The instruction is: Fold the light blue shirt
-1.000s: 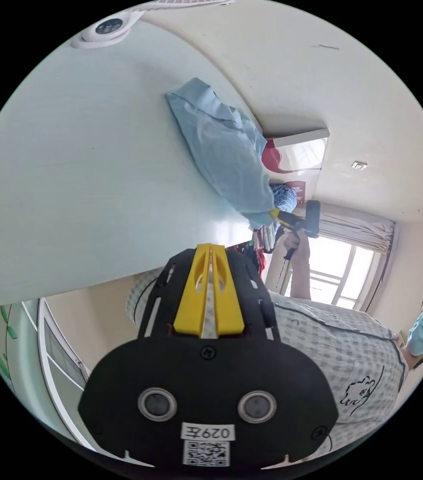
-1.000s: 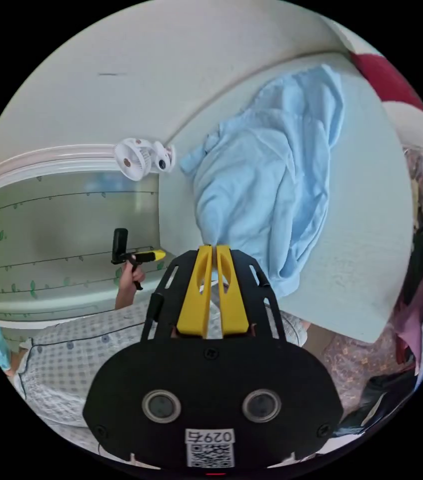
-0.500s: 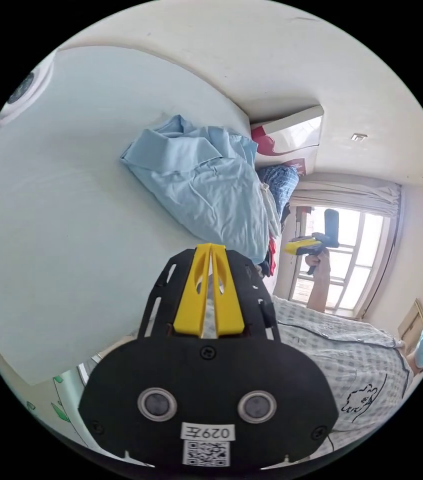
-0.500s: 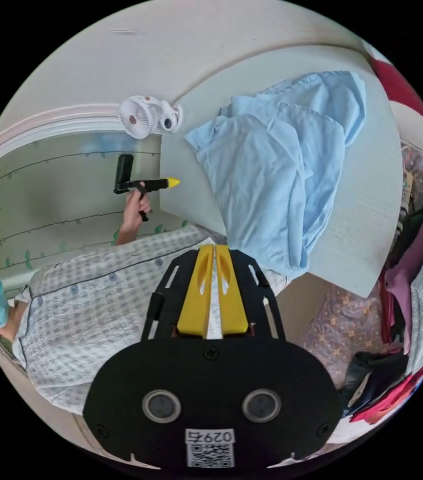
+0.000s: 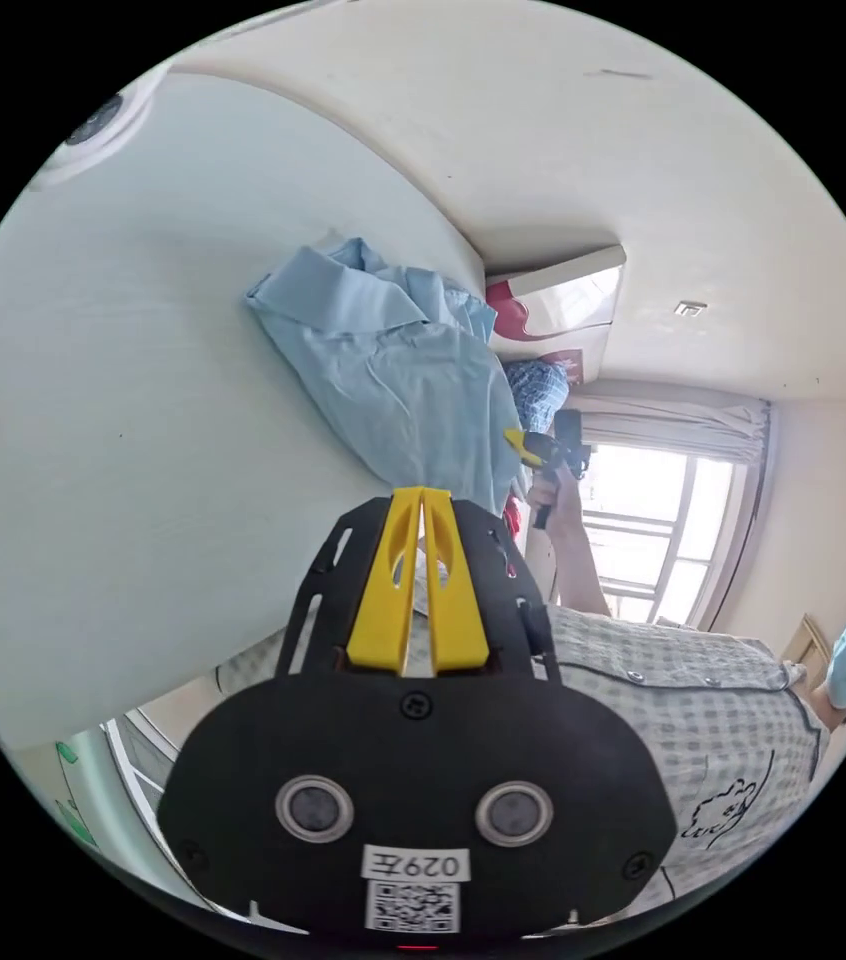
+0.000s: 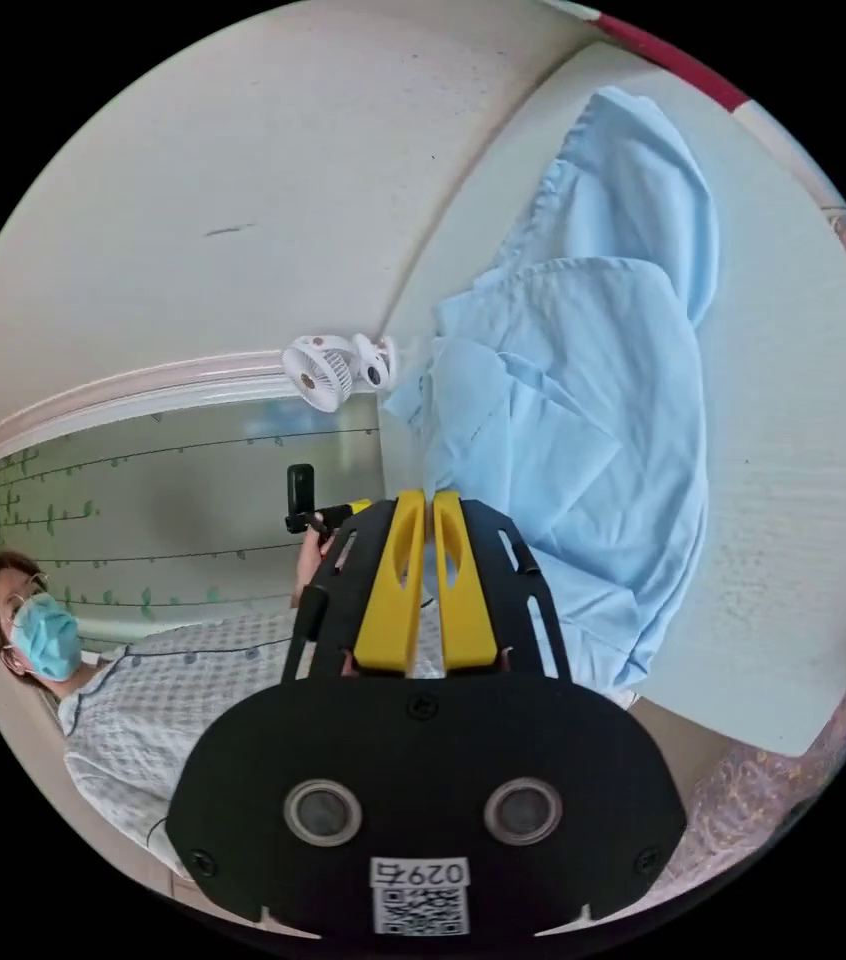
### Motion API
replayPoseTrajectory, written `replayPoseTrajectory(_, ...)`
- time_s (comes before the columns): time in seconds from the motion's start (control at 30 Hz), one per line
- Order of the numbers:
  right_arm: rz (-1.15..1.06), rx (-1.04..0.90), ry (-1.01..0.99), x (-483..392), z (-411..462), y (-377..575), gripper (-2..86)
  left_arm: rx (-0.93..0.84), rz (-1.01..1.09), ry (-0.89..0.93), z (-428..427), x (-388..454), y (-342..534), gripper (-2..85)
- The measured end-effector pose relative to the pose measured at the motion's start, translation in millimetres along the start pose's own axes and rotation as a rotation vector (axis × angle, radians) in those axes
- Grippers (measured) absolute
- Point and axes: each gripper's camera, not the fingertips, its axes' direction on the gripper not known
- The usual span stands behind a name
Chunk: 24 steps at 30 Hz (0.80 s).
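In the left gripper view, my left claw (image 5: 421, 492) has its yellow jaws pressed together on an edge of the light blue shirt (image 5: 393, 370), which lies bunched on the pale worktop (image 5: 123, 400) just ahead of the tips. Off to that claw's right, my right claw (image 5: 521, 442) touches the shirt's far edge.

In the right gripper view, my right claw (image 6: 421, 495) is likewise clamped on the shirt (image 6: 583, 430), which spreads ahead and to the right. A small white fan (image 6: 333, 368) sits left of the shirt.
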Motion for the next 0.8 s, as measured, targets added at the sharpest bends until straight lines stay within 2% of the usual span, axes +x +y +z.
replayPoseTrajectory(0.1, -0.166, -0.039, -0.014, -51, 10, 7, 0.6, 0.094, 0.037, 0.072, -19, -5, 9, 1.2)
replayPoseTrajectory(0.17, -0.28, -0.145, -0.027, -85, 31, 8, 0.4, 0.119, 0.043, 0.082, -23, -7, 8, 7.3)
replayPoseTrajectory(0.23, -0.384, -0.37, 0.075, -119, 82, 11, 0.3, 0.07, 0.035, 0.077, -17, -10, -3, 15.9)
replayPoseTrajectory(0.27, -0.4, -0.43, 0.11, -124, 98, 12, 0.3, 0.056, 0.035, 0.083, -14, -10, -6, 16.9)
replayPoseTrajectory(0.33, -0.452, -0.629, 0.203, -134, 154, 22, 0.5, 0.004, 0.049, 0.149, 0, -10, -17, 17.4)
replayPoseTrajectory(0.4, -0.483, -0.689, 0.202, -141, 177, 30, 0.8, -0.039, 0.037, 0.173, 9, -11, -22, 15.6)
replayPoseTrajectory(0.43, -0.504, -0.705, 0.172, -147, 182, 33, 1.2, -0.071, 0.007, 0.166, 14, -13, -23, 10.6)
replayPoseTrajectory(0.53, -0.483, -0.723, 0.079, -150, 172, 28, 3.6, -0.049, -0.04, 0.091, 10, -17, -15, 0.2)
replayPoseTrajectory(0.63, -0.389, -0.559, 0.021, -131, 123, 4, 7.8, -0.014, -0.092, -0.012, -5, -24, -2, -0.7)
replayPoseTrajectory(0.67, -0.37, -0.521, 0.057, -126, 112, -1, 8.1, -0.009, -0.101, -0.032, -9, -25, 1, -0.8)
replayPoseTrajectory(0.8, -0.247, -0.305, 0.448, -92, 54, -32, 12.0, 0.033, -0.16, -0.084, -26, -38, 19, -0.9)
